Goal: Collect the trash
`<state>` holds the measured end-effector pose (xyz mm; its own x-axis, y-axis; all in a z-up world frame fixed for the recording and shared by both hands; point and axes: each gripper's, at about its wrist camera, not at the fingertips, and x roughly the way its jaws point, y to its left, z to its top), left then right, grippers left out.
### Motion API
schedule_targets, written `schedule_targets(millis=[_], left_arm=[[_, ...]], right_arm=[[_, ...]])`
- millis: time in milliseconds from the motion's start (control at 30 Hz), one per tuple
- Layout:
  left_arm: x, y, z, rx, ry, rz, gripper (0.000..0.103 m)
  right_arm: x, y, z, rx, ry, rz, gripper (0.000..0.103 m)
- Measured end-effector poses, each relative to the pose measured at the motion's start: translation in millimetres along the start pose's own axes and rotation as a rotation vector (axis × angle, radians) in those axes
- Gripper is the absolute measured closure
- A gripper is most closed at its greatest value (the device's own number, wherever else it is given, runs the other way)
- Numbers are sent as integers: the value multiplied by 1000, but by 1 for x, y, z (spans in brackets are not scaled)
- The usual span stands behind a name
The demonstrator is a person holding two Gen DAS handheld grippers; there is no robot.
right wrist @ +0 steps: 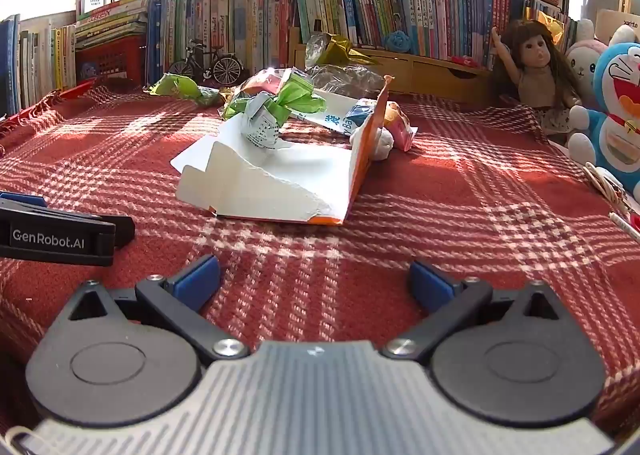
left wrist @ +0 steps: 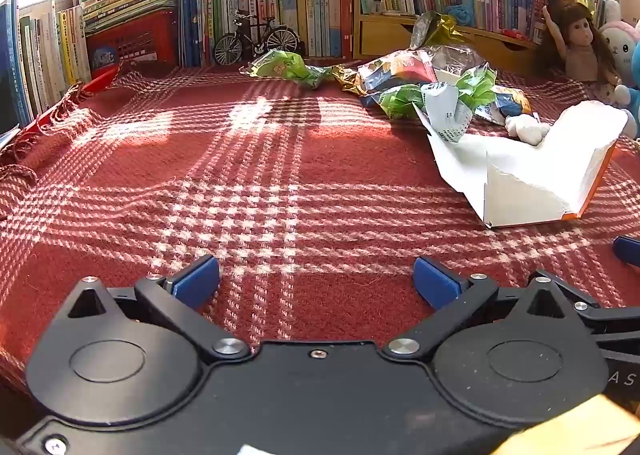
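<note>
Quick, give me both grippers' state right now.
Left gripper: open, holding nothing.
Right gripper: open, holding nothing.

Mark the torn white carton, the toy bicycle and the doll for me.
torn white carton [right wrist: 280, 179]: right wrist view, on its white inner face.
toy bicycle [left wrist: 256, 40]: left wrist view, on its frame.
doll [right wrist: 534, 67]: right wrist view, on its upper body.
</note>
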<state>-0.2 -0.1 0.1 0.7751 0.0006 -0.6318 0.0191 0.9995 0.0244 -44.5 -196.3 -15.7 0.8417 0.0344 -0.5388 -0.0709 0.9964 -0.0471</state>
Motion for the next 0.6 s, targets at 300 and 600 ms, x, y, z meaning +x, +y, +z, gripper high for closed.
schedule_targets(millis=[300, 600], left_arm=[[0, 0, 0, -1, 11, 0, 0], [1, 0, 1, -2, 13, 0, 0]], right_arm=[[1, 0, 1, 1, 4, 1, 0], [1, 0, 1, 3, 6, -1, 0]])
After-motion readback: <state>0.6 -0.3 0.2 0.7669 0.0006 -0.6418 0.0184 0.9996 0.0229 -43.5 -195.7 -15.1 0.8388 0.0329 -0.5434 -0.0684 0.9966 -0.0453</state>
